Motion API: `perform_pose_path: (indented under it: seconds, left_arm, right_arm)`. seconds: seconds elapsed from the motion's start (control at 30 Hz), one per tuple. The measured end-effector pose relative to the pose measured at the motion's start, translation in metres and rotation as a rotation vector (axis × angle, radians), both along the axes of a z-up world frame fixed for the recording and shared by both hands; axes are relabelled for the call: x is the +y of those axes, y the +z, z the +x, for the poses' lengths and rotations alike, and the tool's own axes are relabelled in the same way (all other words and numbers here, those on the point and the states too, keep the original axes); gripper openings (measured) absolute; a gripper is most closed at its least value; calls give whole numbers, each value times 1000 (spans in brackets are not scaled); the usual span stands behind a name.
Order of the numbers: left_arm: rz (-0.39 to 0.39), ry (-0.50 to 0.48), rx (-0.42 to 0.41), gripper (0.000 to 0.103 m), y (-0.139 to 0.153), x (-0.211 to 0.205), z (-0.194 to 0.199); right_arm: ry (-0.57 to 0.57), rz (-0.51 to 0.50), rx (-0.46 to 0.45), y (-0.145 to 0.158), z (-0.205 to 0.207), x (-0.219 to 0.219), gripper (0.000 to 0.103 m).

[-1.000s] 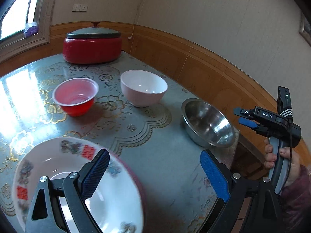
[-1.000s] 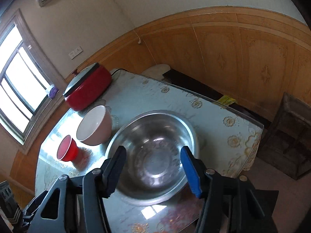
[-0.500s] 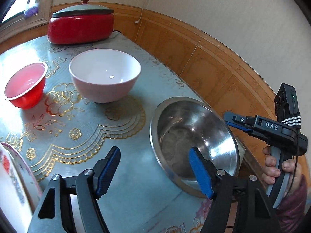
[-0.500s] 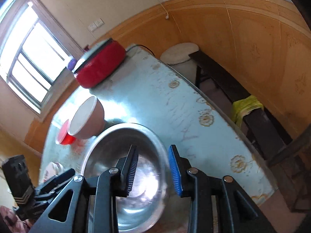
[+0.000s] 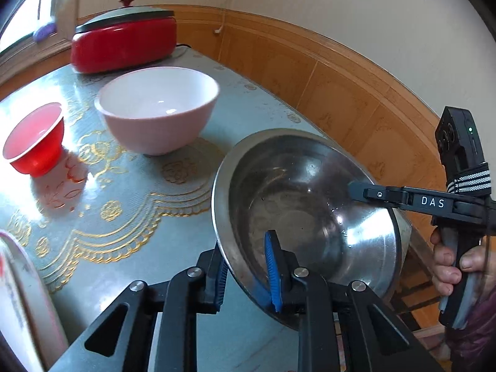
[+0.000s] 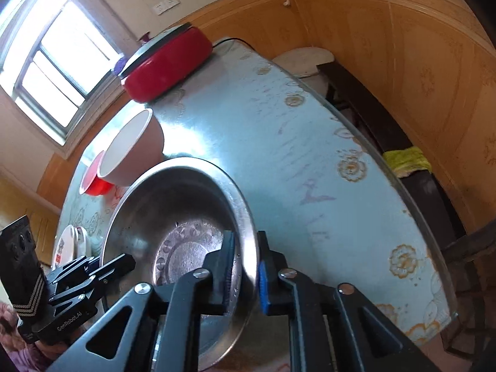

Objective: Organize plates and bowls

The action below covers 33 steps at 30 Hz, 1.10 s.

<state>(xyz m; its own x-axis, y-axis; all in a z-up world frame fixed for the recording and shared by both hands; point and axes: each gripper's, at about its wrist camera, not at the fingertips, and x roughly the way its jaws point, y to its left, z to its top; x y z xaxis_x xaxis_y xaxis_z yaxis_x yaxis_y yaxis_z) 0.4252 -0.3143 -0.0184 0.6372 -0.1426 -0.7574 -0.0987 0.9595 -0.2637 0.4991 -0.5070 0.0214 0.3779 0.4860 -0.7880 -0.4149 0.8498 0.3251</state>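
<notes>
Two handheld grippers clamp opposite sides of a stainless steel bowl (image 5: 310, 204) near the table's corner, the opening grab in a job of sorting bowls and plates. The left gripper (image 5: 248, 269) is closing its jaws on the bowl's near rim, blue pads pinching the metal wall from inside and out; the right gripper (image 6: 245, 266) is pressed tight on the rim across from it, one finger inside the bowl, one outside.

Little looks sorted yet — a pink bowl (image 5: 156, 108) and a small red bowl (image 5: 34, 139) stand apart and unstacked on the glass-topped table (image 6: 325, 170), and a patterned plate (image 5: 18, 294) sits at the left edge of the left wrist view.

The steel bowl sits close to the table's edge, with a wood-panelled wall and a dark bench (image 6: 387, 130) beyond. Open tabletop lies toward the pink bowl — probably the easier way to carry it — while a red lidded cooker (image 5: 124, 43) closes off the far end.
</notes>
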Motion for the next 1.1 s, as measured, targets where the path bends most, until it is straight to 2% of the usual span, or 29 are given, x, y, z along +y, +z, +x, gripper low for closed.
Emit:
perform_pose_path:
  seconds: [0.3,0.57,0.63,0.7,0.8,0.93,1.1]
  left_arm:
    - [36,110,61,22,6,28,-45]
    - [102,193,78,28,3,37,-62]
    - [107,194,65,40,5,38,-66]
    - [123,203,46,43,10,39,-70]
    - [152,213,28,43,16,41,-71]
    - [157,222,5,46,27,46,-78]
    - [98,269,-53,46,46,70,-69]
  right_arm:
    - [204,-5,33,-6,-6,58,10]
    - [295,-18,60,-18,-8,84,12]
    - [314,-15,61,-18,-8,87,13]
    - [324,-10,68,-18,-8,87,13]
    - [349,-4,68,-17,-7,89,18]
    - [363,16,22,-3,-5,88,30]
    - [336,72,-21,21,15,93,30]
